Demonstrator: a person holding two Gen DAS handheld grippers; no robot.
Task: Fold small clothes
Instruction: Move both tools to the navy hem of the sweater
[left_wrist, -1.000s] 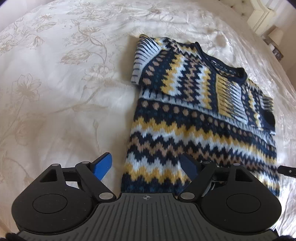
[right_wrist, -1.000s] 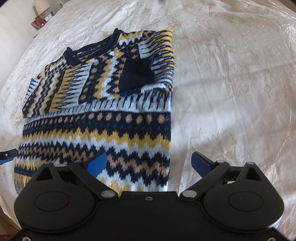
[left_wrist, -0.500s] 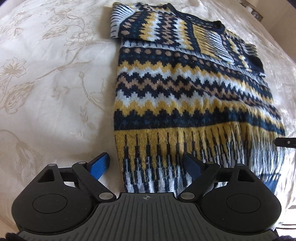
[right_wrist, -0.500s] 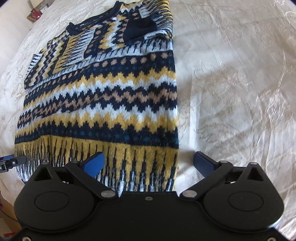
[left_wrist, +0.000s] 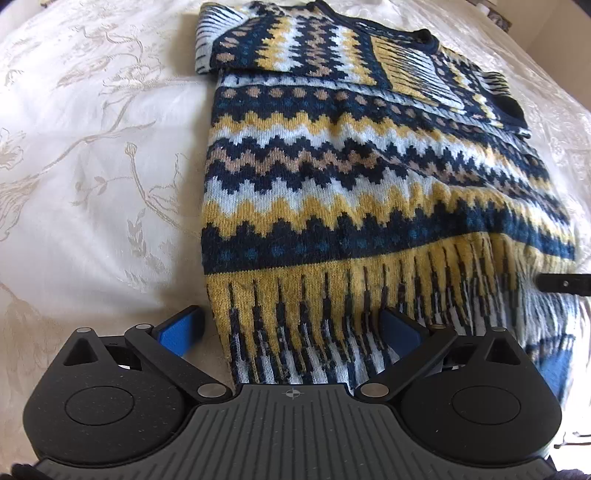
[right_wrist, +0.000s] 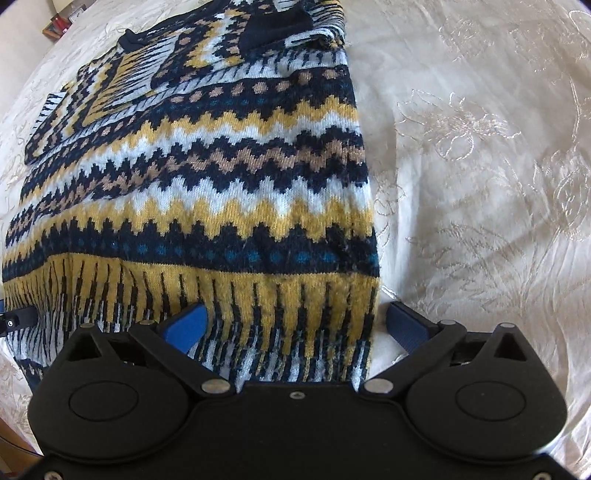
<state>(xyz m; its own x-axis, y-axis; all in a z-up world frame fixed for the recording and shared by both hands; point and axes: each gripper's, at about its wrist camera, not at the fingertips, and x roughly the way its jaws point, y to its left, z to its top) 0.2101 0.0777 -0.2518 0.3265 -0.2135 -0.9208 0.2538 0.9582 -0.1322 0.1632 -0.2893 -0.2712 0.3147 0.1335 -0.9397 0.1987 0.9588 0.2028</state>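
Knitted in navy, mustard, pale blue and tan zigzag bands, the sweater (left_wrist: 332, 177) lies flat on the bed, its sleeves folded across the chest at the far end and its striped hem nearest the cameras. The left gripper (left_wrist: 291, 328) points steeply down over the hem's left corner: its jaws are opening and stand wide, one blue pad on the bedspread just left of the sweater's edge, the other over the striped knit, so the corner lies between them without being pinched. The right gripper (right_wrist: 295, 325) mirrors it at the hem's right corner, jaws spread wide, the left pad over the yellow-and-navy ribbing and the right pad over bare bedspread just past the edge; neither pad presses the fabric. Each camera catches a dark tip of the other gripper at the frame's side, near the hem. Underneath, the bedspread (right_wrist: 480, 166) is cream with pale embroidered flowers and stems. At the far corner of the right view, small items (right_wrist: 61, 26) sit beside the bed, too blurred to name.
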